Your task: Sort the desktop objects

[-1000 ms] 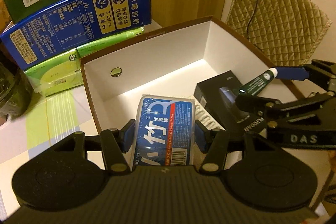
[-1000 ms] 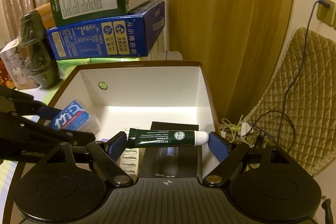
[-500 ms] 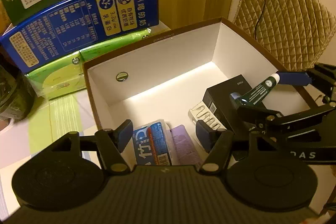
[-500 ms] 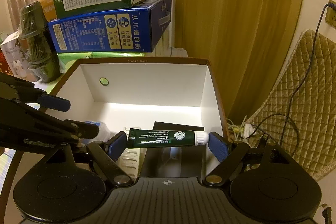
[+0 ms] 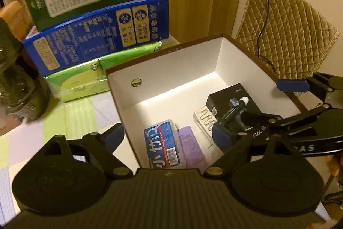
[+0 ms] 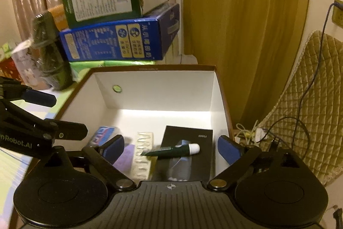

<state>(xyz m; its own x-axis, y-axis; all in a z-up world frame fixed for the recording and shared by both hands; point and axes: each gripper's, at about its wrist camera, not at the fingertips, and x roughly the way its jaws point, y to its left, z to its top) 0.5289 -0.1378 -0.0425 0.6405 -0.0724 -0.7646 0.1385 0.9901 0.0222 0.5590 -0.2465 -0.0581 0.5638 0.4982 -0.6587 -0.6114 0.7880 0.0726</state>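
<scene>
The big open cardboard box w/ white inside and brown rim [image 6: 220, 87] sits on the surface, right of the stacked cartons. Both grippers are held over its near edge.

The left gripper [image 5: 171, 138] has its jaws opening; nothing is pinched between them. The flat blue plastic pack of floss picks [image 5: 163, 144] lies below, on the box floor at the near left, free of the pads.

The right gripper [image 6: 171, 148] also has its jaws opening. The thin dark green tube w/ a white cap [image 6: 174, 150] is let go and lies across the flat black box [image 6: 188, 156], cap to the right. No pad is seen touching it.

A white strip w/ bumps [image 6: 142, 156] and a pale purple card [image 5: 190, 149] lie btw. the blue pack and the black box.

The step in hand looks like the drop-off, and it seems nearly done. To do it well, the jaws should be spread wide first, then lifted straight up, so nothing is dragged out. The box rim and the other gripper should be kept clear of, since both tools are close together. The tube could roll off the black box, so no bumps.
</scene>
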